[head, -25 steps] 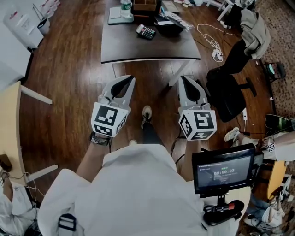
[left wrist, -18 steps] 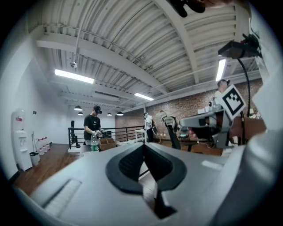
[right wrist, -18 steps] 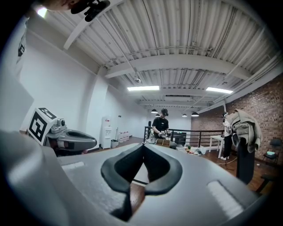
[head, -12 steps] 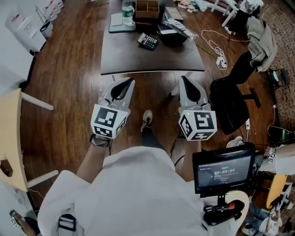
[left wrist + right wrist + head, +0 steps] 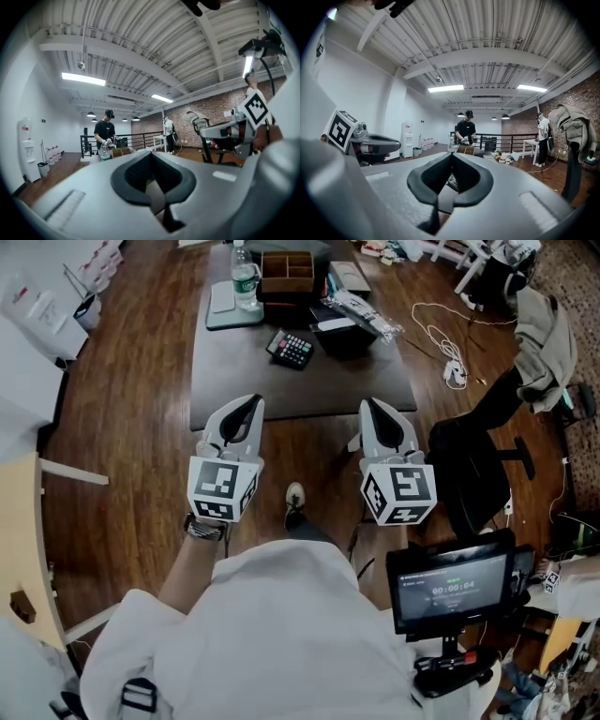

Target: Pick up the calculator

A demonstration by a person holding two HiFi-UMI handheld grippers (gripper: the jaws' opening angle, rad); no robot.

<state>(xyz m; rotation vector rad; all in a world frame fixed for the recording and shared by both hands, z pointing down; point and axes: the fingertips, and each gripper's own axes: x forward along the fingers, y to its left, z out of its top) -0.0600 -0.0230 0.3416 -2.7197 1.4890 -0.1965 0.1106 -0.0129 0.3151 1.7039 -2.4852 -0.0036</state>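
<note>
The black calculator (image 5: 292, 349) lies tilted on the dark table (image 5: 281, 390), towards its far middle. My left gripper (image 5: 246, 407) hangs over the table's near edge, left of the calculator and well short of it. Its jaws are closing to shut with nothing between them. My right gripper (image 5: 378, 409) is level with it at the near right edge, shut and empty. In the right gripper view the calculator (image 5: 452, 182) shows through the notch behind the closed jaws of the right gripper (image 5: 452, 155). The left gripper view shows the left gripper (image 5: 151, 154) with its tips together.
At the table's far end stand a water bottle (image 5: 244, 282), a wooden compartment box (image 5: 288, 272) and a black box (image 5: 345, 334). A black office chair (image 5: 469, 456) is to the right, and a white cable (image 5: 441, 324) lies on the floor. A person in black (image 5: 465, 130) stands far off.
Both grippers have gone forward from over the floor to the table's near edge. The table and calculator now sit nearer and lower in the head view.
</note>
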